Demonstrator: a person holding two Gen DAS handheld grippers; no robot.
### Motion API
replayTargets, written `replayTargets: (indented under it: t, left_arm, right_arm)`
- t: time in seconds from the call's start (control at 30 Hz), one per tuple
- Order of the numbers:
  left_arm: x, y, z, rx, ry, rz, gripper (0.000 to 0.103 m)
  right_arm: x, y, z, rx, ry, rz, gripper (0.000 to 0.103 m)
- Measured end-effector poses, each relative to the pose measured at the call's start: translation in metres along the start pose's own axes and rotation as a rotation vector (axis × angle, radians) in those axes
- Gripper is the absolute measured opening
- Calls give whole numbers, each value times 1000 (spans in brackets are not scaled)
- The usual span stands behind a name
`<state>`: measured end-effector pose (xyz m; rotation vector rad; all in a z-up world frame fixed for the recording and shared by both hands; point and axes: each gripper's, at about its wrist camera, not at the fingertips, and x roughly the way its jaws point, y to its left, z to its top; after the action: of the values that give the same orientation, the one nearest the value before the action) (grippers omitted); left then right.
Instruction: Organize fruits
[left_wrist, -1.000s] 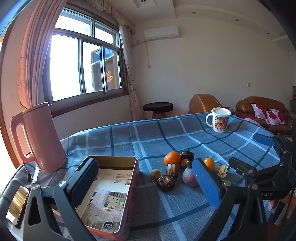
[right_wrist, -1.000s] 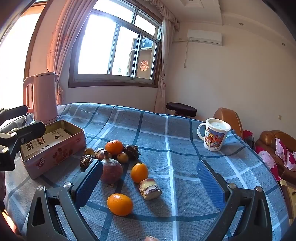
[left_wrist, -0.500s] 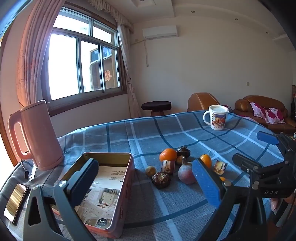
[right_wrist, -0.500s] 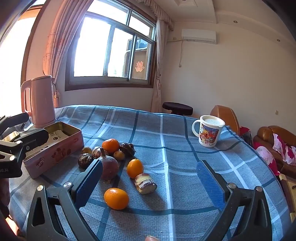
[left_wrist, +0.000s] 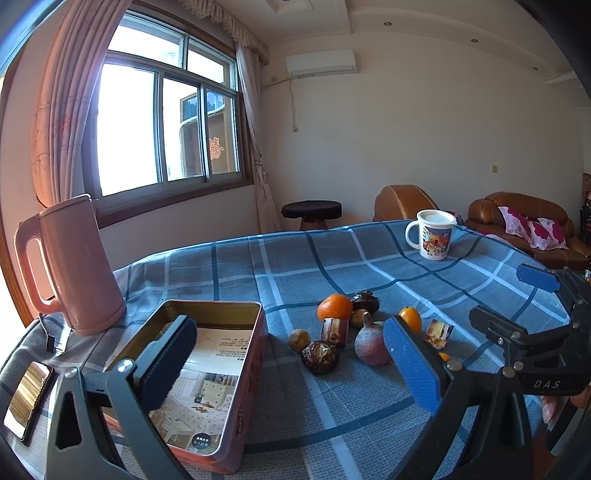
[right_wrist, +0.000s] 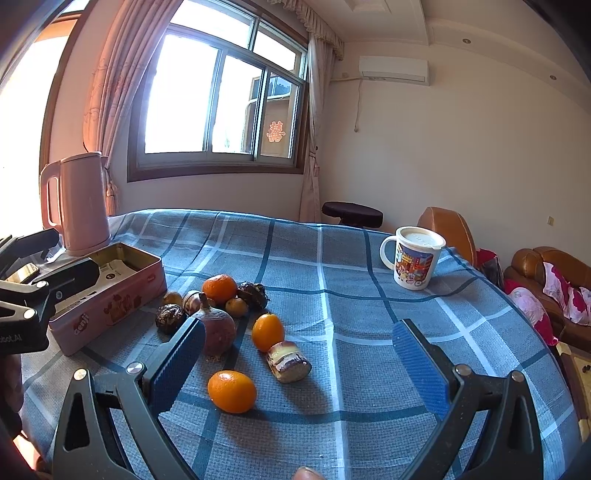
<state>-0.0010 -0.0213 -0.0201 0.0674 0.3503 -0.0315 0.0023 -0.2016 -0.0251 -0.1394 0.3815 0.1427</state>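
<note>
Loose fruits lie in a cluster on the blue checked tablecloth (left_wrist: 332, 266): a tangerine (left_wrist: 335, 306), a reddish round fruit (left_wrist: 371, 343), a dark wrinkled fruit (left_wrist: 320, 356), a kumquat (left_wrist: 410, 318) and wrapped sweets (left_wrist: 335, 330). An open pink tin (left_wrist: 255, 332) stands left of them. My left gripper (left_wrist: 291, 369) hovers open over the tin's right side, holding nothing. My right gripper (right_wrist: 299, 369) is open and holds nothing, low over the cloth. An orange (right_wrist: 231, 391) and a wrapped cake (right_wrist: 289, 361) lie between its fingers' lines, with a kumquat (right_wrist: 268, 331) and the reddish fruit (right_wrist: 216, 328) just beyond.
A pink kettle (left_wrist: 74, 266) stands behind the tin, and a phone (left_wrist: 27, 391) lies at the near left. A printed mug (right_wrist: 415, 258) sits far right. The tin (right_wrist: 110, 299) and left gripper (right_wrist: 48, 280) show at the right view's left edge. Sofas lie beyond the table.
Both views have drifted slightly, the fruits sliding a little left and up in frame. Both grippers stay open, and nothing on the table has moved.
</note>
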Motion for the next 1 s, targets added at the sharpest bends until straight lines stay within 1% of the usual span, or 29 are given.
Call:
replayTargets:
  t: [1.0]
  left_arm:
    - [8,2,-6,-9,30,-8,103]
  right_arm:
    - [0,-3,-7,16,10,-3,102]
